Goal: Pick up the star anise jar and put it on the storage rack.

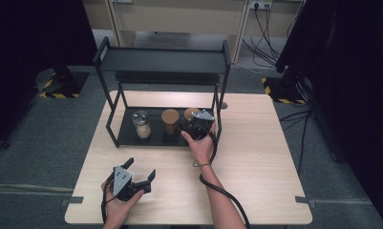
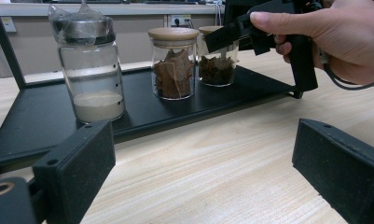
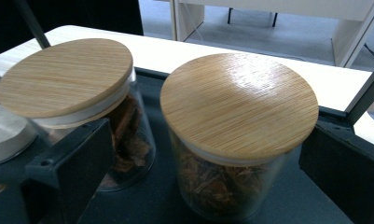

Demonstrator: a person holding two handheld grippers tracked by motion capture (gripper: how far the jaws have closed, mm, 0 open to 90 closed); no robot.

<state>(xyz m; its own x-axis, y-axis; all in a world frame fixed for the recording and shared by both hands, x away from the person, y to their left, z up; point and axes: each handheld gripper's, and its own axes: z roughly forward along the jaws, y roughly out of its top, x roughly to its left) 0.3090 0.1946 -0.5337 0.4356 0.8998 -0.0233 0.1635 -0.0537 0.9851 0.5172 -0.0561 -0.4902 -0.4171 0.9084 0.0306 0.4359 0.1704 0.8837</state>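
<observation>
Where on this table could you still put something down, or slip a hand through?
The table is bare right of the rack, and in front between the two hands. The rack's top shelf is free. Its lower tray is crowded: three jars in a row, the open right gripper at the rightmost jar.

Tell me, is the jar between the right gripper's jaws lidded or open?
Lidded: a round wooden lid sits flat on the jar, covering its mouth.

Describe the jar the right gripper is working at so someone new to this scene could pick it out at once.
On the table stands a black two-tier rack; its lower shelf carries three glass jars in a row. The target jar is the rightmost, between the right gripper jaws. It is the shortest, bamboo-lidded, holding dark brown pieces.
</observation>
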